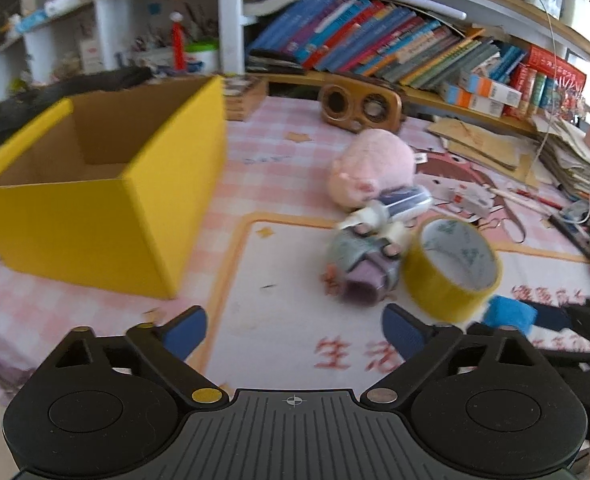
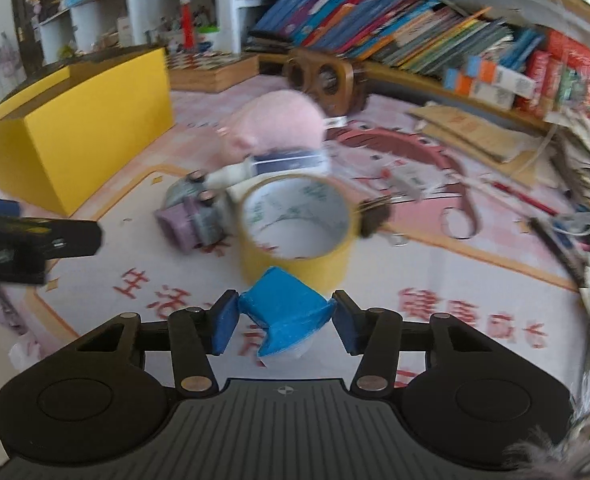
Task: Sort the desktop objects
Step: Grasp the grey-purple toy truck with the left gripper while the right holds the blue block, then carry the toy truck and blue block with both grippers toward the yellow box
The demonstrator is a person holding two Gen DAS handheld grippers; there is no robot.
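An open yellow cardboard box (image 1: 95, 216) stands at the left on the pink desk mat (image 1: 279, 184). A pink plush pig (image 1: 371, 168), a white and blue tube (image 1: 395, 204), a small grey and purple toy (image 1: 363, 268) and a yellow tape roll (image 1: 447, 268) lie close together in the middle. My left gripper (image 1: 295, 332) is open over bare mat, short of the toy, with nothing between its fingers. My right gripper (image 2: 285, 320) has both pads against a small blue block (image 2: 283, 308), just in front of the tape roll (image 2: 295, 224). The same block (image 1: 509, 314) shows at the right in the left wrist view.
A wooden speaker (image 1: 361, 108) and a long row of books (image 1: 395, 44) stand behind the objects. Cardboard sheets (image 1: 483, 144), a paper stack (image 1: 575, 160), scissors and pens crowd the right side. A wooden chessboard box (image 2: 211, 68) sits behind the yellow box (image 2: 75, 128).
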